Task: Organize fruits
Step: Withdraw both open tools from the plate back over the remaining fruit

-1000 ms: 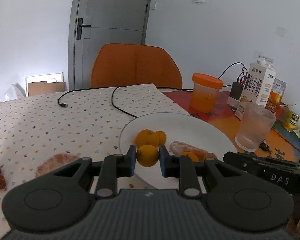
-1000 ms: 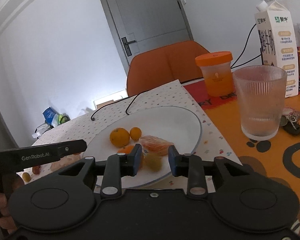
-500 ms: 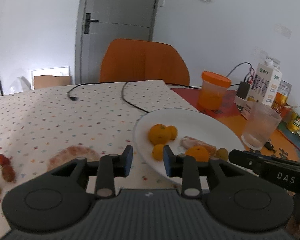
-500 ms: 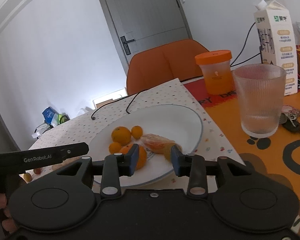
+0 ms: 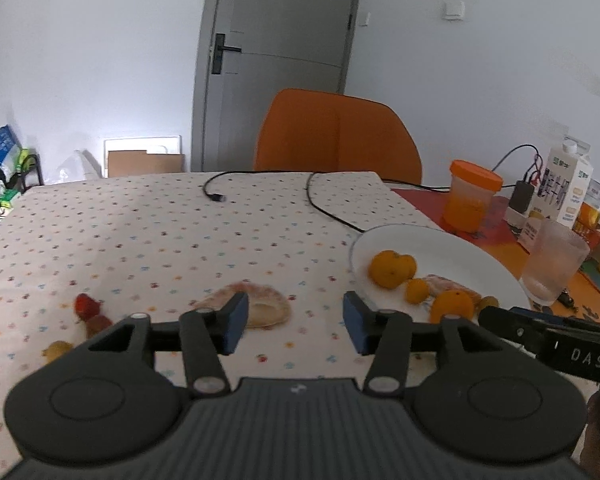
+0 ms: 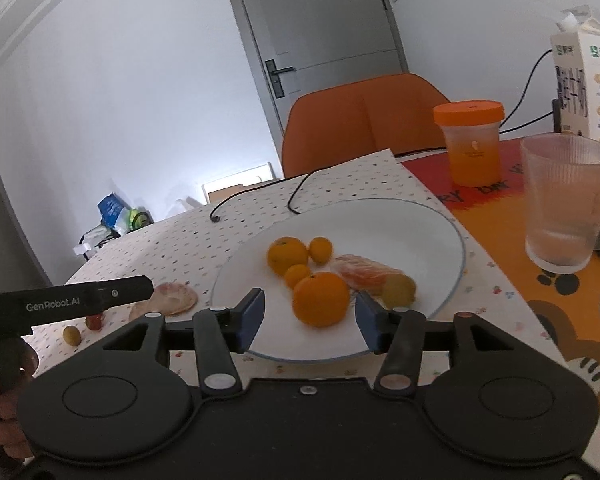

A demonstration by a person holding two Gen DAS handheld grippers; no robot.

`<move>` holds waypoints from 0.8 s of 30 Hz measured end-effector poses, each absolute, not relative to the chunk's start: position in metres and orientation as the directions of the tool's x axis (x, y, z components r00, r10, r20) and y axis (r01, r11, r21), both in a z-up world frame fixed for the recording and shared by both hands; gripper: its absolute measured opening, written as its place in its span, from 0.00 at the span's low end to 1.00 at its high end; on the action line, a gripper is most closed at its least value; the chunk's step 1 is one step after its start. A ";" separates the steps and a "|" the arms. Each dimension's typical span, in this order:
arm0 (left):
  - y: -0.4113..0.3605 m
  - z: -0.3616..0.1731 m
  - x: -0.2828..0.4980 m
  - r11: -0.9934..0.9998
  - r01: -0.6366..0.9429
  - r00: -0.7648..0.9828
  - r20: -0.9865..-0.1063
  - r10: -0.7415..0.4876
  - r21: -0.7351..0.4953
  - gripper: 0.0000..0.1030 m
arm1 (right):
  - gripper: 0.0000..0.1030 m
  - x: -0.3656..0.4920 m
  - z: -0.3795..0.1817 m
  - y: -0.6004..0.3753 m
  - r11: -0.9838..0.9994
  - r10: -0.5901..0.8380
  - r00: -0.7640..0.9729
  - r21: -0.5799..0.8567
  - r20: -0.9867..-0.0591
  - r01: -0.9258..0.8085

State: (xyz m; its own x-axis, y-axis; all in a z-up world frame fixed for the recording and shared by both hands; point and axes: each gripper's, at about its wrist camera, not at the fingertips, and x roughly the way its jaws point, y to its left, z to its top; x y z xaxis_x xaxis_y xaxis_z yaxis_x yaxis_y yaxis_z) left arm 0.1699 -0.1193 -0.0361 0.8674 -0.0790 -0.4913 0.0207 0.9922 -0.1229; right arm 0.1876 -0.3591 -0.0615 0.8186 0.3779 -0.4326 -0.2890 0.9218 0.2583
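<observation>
- Opening its jaws with nothing between the pads, the left gripper hangs over the dotted tablecloth, just short of a flat pinkish peel.
- Opening as well, the right gripper frames a large orange that lies on the white plate; neither pad touches it.
- Behind that orange on the plate lie a smaller orange, a big mandarin, a little one, a peeled segment cluster and a yellow-green fruit.
- Left of the plate, loose on the cloth, sit a red fruit and a small yellow fruit.
- Right of the plate stands a ribbed glass, with an orange-lidded jar and a milk carton beyond.
- Farther off, a black cable trails across the cloth before an orange chair and a grey door.
</observation>
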 end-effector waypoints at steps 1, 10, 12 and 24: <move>-0.116 -0.036 0.168 0.993 0.012 0.870 -0.488 -0.070 -0.119 0.58 | 0.51 0.187 -0.061 -0.357 0.921 0.380 0.817 0.257 -0.434 -0.292; -0.085 -0.034 0.152 0.992 -0.065 0.876 -0.483 0.005 -0.108 0.83 | 0.65 0.183 -0.057 -0.334 0.918 0.392 0.813 0.237 -0.430 -0.317; -0.078 -0.033 0.150 0.992 -0.080 0.877 -0.481 0.026 -0.094 0.85 | 0.73 0.182 -0.057 -0.328 0.916 0.398 0.812 0.240 -0.428 -0.322; -0.038 -0.035 0.127 0.976 -0.191 0.863 -0.492 0.115 -0.107 0.90 | 0.98 0.174 -0.054 -0.292 0.897 0.442 0.795 0.202 -0.416 -0.394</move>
